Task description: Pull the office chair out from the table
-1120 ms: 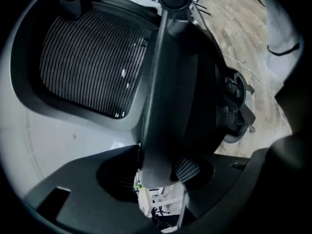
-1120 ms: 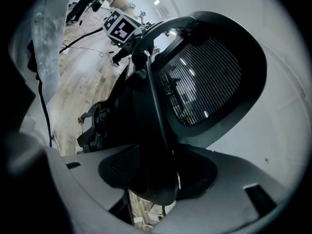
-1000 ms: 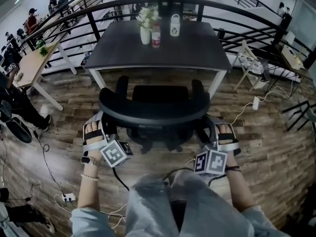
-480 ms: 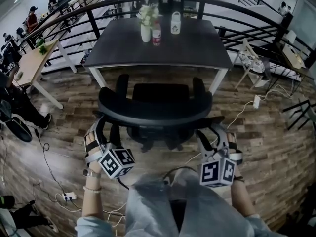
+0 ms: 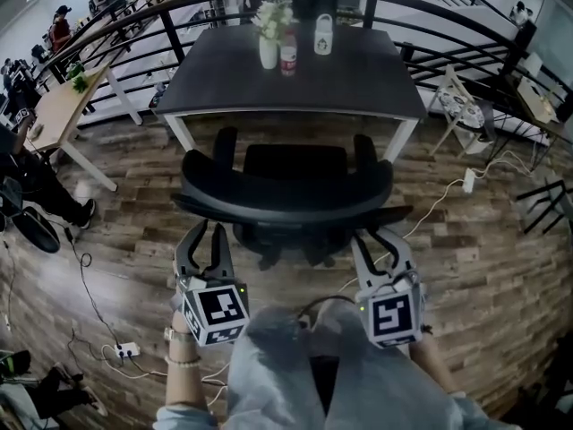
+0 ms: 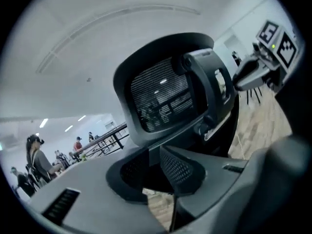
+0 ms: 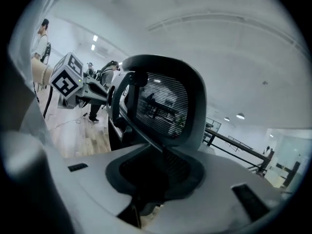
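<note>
The black office chair (image 5: 286, 191) stands at the near edge of the dark table (image 5: 358, 79), its mesh backrest toward me and its seat showing between backrest and table. My left gripper (image 5: 204, 240) hovers just behind the backrest's left end, clear of it. My right gripper (image 5: 378, 240) hovers behind the right end. Both have just been closing and now stand open by a narrow gap with nothing between them. The left gripper view shows the backrest (image 6: 161, 94) beyond my left gripper (image 6: 153, 162). The right gripper view shows the backrest (image 7: 163, 104) past my right gripper (image 7: 153, 167).
A vase of flowers (image 5: 269, 47), a bottle (image 5: 289, 59) and a white jug (image 5: 323, 36) stand on the table's far side. A curved black railing (image 5: 170, 34) runs behind. Cables and a power strip (image 5: 125, 349) lie on the wooden floor at left; a wooden desk (image 5: 54, 115) with people is further left.
Both grippers have come off the sides of the backrest and drawn back toward me. They have rolled so their marker cubes face up, and their jaws have narrowed.
</note>
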### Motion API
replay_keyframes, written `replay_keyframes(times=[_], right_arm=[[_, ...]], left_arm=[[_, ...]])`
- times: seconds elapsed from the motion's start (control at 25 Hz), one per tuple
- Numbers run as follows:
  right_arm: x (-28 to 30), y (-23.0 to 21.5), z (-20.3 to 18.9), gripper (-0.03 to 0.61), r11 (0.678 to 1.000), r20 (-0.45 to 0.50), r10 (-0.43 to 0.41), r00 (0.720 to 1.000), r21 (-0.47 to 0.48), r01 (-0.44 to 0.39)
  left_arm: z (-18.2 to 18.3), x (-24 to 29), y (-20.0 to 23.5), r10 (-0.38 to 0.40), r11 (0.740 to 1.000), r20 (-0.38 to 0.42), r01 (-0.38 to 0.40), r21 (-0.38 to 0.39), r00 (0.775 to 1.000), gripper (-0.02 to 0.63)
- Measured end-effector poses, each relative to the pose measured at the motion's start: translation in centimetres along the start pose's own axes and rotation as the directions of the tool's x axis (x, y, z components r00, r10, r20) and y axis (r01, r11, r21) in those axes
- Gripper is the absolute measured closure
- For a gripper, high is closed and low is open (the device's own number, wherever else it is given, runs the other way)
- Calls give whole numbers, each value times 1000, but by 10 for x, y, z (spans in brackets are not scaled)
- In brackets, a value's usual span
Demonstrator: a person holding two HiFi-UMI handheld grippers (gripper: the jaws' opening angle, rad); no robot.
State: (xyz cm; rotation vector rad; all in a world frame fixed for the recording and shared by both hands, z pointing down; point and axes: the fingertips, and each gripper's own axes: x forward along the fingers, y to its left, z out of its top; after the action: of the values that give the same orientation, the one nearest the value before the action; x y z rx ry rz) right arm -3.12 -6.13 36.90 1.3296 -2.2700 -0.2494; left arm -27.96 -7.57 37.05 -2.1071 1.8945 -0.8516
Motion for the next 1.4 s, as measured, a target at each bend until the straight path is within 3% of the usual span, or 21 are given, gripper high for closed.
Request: replay_keyframes(times=[0.2, 0.4, 0.72, 1.4], right_arm=[[-4, 4, 9, 574, 994, 28, 19, 999, 111, -22], [-2, 12, 14, 575, 993, 28, 57, 998, 104, -60], [-2, 23, 22, 575, 985, 70, 114, 991, 125, -122], [2, 22, 18, 575, 982, 51, 127, 991, 134, -133]], left_arm=[[20, -9, -14, -44, 991, 60, 51, -124, 997, 580], [30, -15, -31, -126, 964, 108, 147, -222, 986, 612], [34, -21, -47, -147, 965, 90, 163, -206, 985, 612], [29, -22, -48, -142, 968, 68, 153, -198, 987, 612]])
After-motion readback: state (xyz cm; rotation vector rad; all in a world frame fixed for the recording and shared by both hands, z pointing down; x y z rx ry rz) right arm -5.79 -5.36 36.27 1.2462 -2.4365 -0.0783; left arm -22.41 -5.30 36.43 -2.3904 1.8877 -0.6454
